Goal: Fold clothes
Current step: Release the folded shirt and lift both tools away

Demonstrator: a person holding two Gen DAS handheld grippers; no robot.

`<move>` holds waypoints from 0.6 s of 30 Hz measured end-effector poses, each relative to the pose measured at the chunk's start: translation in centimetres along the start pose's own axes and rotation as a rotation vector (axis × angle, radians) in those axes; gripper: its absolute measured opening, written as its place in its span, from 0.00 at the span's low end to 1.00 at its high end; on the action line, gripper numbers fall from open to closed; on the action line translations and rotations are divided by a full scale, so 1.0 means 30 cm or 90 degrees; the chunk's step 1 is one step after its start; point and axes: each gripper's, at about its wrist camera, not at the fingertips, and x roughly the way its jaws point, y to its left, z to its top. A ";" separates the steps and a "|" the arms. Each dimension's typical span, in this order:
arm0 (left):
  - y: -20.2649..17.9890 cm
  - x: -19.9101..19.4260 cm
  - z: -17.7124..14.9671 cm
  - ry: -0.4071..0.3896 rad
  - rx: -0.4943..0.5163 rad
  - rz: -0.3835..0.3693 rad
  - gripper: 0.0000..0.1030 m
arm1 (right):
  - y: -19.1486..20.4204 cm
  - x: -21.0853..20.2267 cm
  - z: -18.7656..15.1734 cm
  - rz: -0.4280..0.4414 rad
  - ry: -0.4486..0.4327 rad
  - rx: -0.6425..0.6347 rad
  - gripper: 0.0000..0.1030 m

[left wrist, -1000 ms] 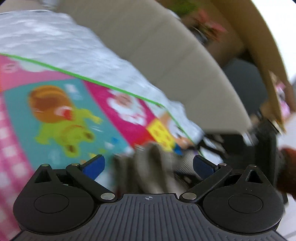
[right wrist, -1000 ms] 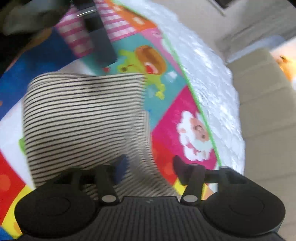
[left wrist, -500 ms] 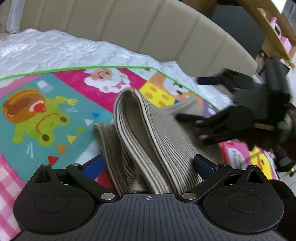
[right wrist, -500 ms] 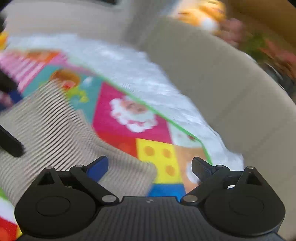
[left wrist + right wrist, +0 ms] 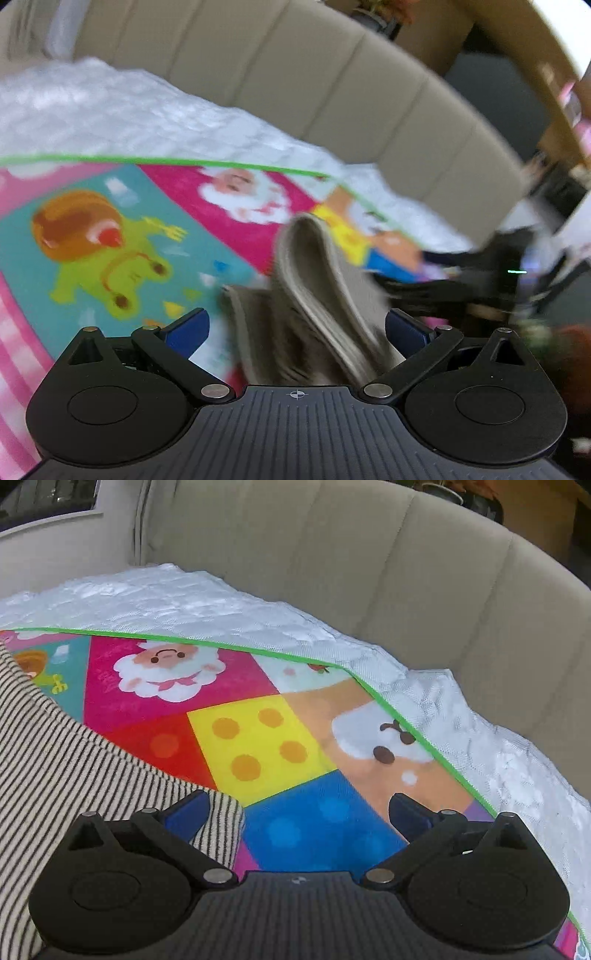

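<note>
Right wrist view: right hand-held gripper (image 5: 297, 810) jaws opening, spread wide, nothing between; striped garment (image 5: 74, 760) flat on play mat (image 5: 258, 738) atop bed, corner under left finger. Left wrist view: left hand-held gripper (image 5: 295, 326) wide apart, garment fold (image 5: 314, 280) bunched upright between pads, not pinched. Best next: pinch fold edge squarely, lay over flat half, match corners, smooth.

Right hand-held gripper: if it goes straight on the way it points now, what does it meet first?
Probably the play mat: the right hand-held gripper, jaws opening with nothing between them, points down at the mat's blue square. The striped garment lies off to the left, its corner by the left finger. Depth is unclear.
</note>
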 end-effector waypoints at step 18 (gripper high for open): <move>-0.064 0.108 -0.065 0.043 0.127 0.099 1.00 | 0.042 -0.353 -0.086 0.123 0.013 0.019 1.00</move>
